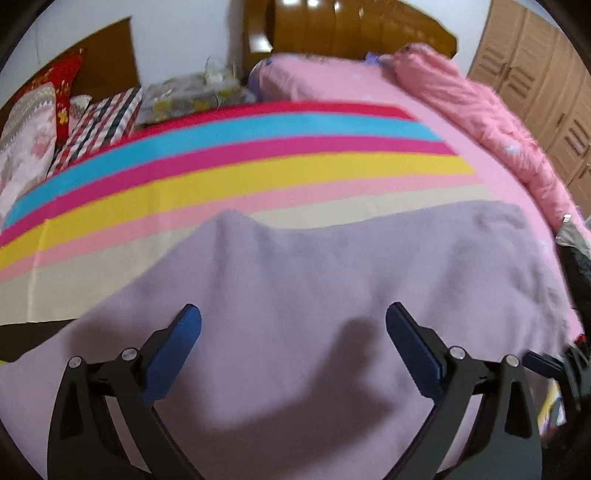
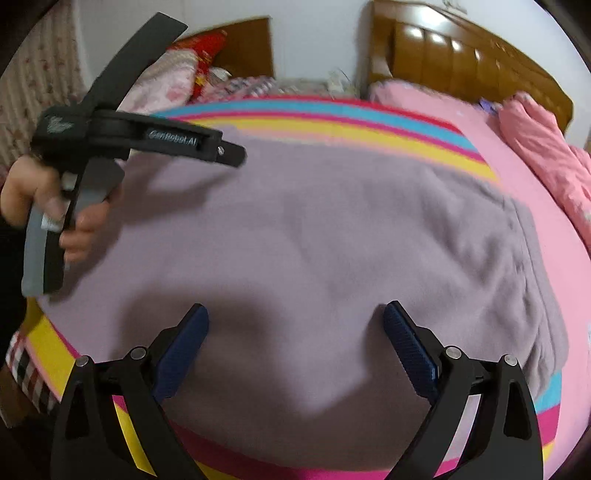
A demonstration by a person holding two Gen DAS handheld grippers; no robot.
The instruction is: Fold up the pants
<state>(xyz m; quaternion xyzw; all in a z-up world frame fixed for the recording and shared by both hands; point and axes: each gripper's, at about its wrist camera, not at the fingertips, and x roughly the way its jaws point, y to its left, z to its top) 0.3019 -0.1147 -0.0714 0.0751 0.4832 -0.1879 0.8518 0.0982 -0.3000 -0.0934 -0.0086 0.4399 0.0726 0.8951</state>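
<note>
Lilac fleece pants (image 1: 314, 280) lie spread flat on a rainbow-striped sheet (image 1: 221, 173) on the bed. They also show in the right wrist view (image 2: 332, 229). My left gripper (image 1: 293, 321) is open and empty, hovering just above the pants. My right gripper (image 2: 295, 321) is open and empty above the pants' near part. In the right wrist view the left gripper (image 2: 236, 155) shows from the side at upper left, held in a hand, over the pants' far left edge.
A pink blanket (image 1: 480, 110) lies bunched along the right side of the bed. Pillows and folded bedding (image 1: 92, 118) sit at the far left. A wooden headboard (image 1: 351, 29) stands behind. Wooden wardrobe doors (image 1: 546, 81) are at the right.
</note>
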